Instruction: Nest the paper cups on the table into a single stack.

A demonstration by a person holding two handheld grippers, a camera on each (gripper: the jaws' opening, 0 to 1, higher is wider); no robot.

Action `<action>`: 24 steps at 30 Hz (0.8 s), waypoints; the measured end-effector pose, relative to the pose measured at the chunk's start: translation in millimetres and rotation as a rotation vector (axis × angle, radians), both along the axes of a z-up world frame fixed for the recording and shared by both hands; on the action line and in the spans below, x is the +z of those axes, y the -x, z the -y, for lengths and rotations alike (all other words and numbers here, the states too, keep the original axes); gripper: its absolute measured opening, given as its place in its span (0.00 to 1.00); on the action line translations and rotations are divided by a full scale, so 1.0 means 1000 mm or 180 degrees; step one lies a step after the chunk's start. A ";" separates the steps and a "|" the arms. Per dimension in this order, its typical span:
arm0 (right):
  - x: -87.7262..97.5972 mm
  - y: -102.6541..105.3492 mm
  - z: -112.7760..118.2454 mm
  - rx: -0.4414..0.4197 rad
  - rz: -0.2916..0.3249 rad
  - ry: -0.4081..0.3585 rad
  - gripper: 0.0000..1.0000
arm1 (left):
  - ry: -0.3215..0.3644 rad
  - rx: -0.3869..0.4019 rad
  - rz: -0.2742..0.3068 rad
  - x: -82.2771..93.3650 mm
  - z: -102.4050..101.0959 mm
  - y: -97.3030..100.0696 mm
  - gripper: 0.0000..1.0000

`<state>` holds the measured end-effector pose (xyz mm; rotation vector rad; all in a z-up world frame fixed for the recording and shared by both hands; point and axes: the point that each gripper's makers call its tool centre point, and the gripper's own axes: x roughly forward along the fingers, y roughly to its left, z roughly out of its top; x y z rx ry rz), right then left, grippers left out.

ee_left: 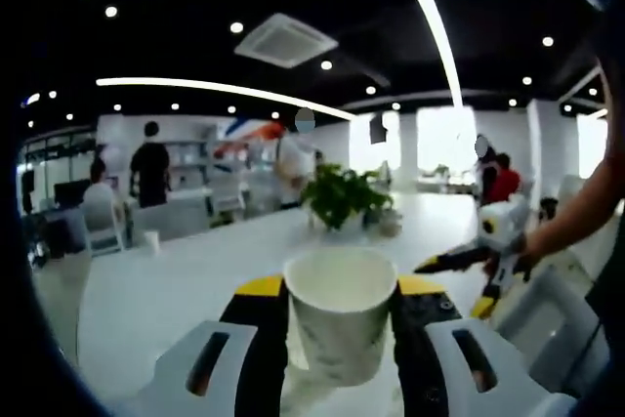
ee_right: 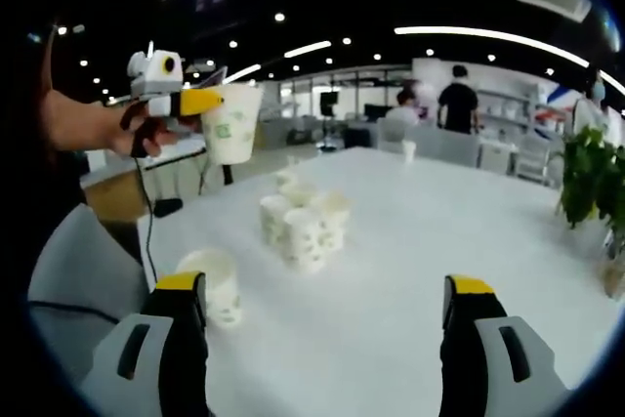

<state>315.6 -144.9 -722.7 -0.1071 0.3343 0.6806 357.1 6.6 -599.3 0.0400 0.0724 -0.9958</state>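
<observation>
My left gripper (ee_left: 340,290) is shut on a white paper cup (ee_left: 340,324), held upright with its open mouth up above the white table (ee_left: 166,290). In the right gripper view that same left gripper (ee_right: 210,104) hangs at the upper left with the cup (ee_right: 231,124), raised well above the table. A cluster of several printed paper cups (ee_right: 303,222) stands mid-table. One more cup (ee_right: 217,285) sits close to my right gripper's left jaw. My right gripper (ee_right: 325,290) is open with nothing between its jaws, and it appears as the right gripper (ee_left: 451,272) in a hand.
A potted plant (ee_left: 342,197) stands further along the table, seen again as the plant (ee_right: 591,173) at the right edge. A lone small cup (ee_right: 408,150) sits at the far end. Chairs (ee_left: 103,217) line the table, and people stand in the background.
</observation>
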 end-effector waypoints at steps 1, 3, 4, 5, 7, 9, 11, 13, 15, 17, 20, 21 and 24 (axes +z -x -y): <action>0.000 0.001 -0.001 0.0003 0.0005 -0.0003 1.00 | 0.0012 -0.0007 -0.0009 0.000 0.001 0.002 0.39; 0.000 0.002 -0.001 0.0009 0.0006 -0.0002 1.00 | 0.0047 -0.0029 -0.0030 0.000 0.002 0.005 0.39; 0.000 0.003 -0.002 0.0009 0.0007 -0.0001 1.00 | 0.0059 -0.0045 -0.0042 0.000 0.003 0.007 0.39; 0.000 0.004 -0.002 0.0008 0.0010 0.0001 1.00 | 0.0069 -0.0063 -0.0050 -0.001 0.004 0.009 0.39; 0.000 0.005 -0.002 0.0008 0.0013 -0.0002 1.00 | 0.0124 -0.0208 -0.0054 -0.001 0.010 0.019 0.39; 0.000 0.006 -0.003 0.0010 0.0017 -0.0002 1.00 | 0.0200 -0.0308 -0.0095 -0.001 0.013 0.025 0.39; 0.001 0.007 -0.003 0.0013 0.0021 -0.0004 1.00 | 0.0147 -0.0331 -0.0085 -0.004 0.014 0.028 0.39; 0.002 0.007 -0.002 0.0010 0.0030 -0.0006 1.00 | 0.0192 -0.0379 -0.0106 -0.003 0.015 0.031 0.39; 0.002 0.007 -0.002 0.0005 0.0030 -0.0011 1.00 | 0.0183 -0.0398 -0.0095 -0.003 0.016 0.032 0.39; 0.001 0.007 -0.002 0.0004 0.0030 -0.0015 1.00 | 0.0188 -0.0439 -0.0094 -0.002 0.017 0.034 0.39; 0.001 0.008 -0.003 0.0009 0.0031 -0.0014 1.00 | 0.0198 -0.0537 -0.0096 -0.001 0.020 0.039 0.39; 0.001 0.008 -0.003 0.0007 0.0031 -0.0019 1.00 | 0.0194 -0.0574 -0.0102 -0.001 0.021 0.042 0.39; 0.001 0.008 -0.003 0.0004 0.0026 -0.0021 1.00 | 0.0194 -0.0651 -0.0112 -0.002 0.024 0.046 0.38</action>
